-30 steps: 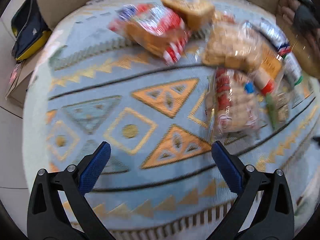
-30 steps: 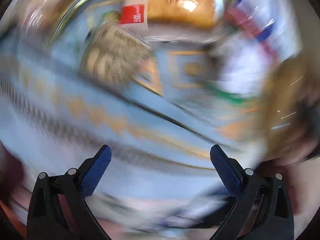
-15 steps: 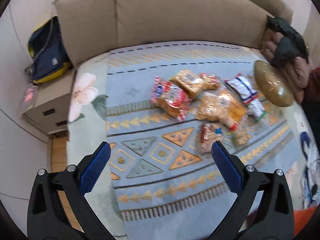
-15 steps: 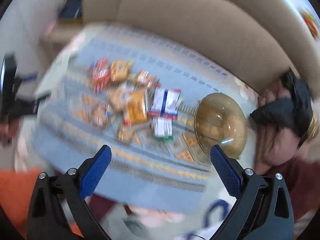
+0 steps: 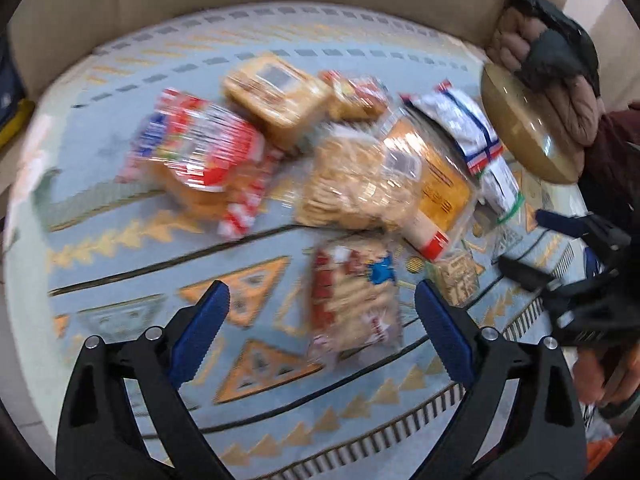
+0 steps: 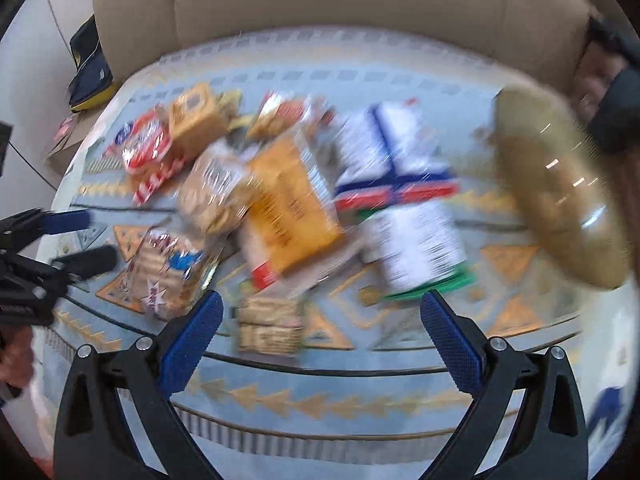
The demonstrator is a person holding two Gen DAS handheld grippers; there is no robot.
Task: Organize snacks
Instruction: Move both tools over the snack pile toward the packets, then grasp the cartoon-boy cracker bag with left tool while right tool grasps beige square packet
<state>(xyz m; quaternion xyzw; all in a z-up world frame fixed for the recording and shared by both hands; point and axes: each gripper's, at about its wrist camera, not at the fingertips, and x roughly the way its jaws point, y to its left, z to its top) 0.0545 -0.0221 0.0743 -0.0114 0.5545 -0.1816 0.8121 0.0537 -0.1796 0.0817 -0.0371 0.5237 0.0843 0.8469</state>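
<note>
A: How is the left tool [image 5: 322, 306] standing?

B: Its two blue pads are far apart, and nothing is between them that they touch. It hangs over the patterned blanket [image 5: 120, 268]. A clear packet of biscuits with red print [image 5: 354, 300] lies on the blanket below the gap, nearer to the right pad.

A: And the right tool [image 6: 318, 326]?

B: Also spread wide and holding nothing. A small packet of square crackers [image 6: 270, 326] lies below the gap, close to the left pad, but I cannot tell if it touches. In the left wrist view this tool shows at the right edge, low above the blanket, pointing toward the snacks.

A: Where are the snacks?

B: They lie in a loose heap on the blanket, in front of a beige sofa back [image 6: 320, 0]. There is a red and white bag [image 5: 196, 156], a round-biscuit bag [image 6: 212, 192] leaning on an orange packet [image 6: 286, 204], and a white packet with blue and red stripes [image 6: 390, 156] beside it. An amber glass bowl [image 6: 560, 188] stands to the right of the heap, tilted in the view.

A: Is the view sharp?

B: No, both pictures are blurred, so labels cannot be read.
</note>
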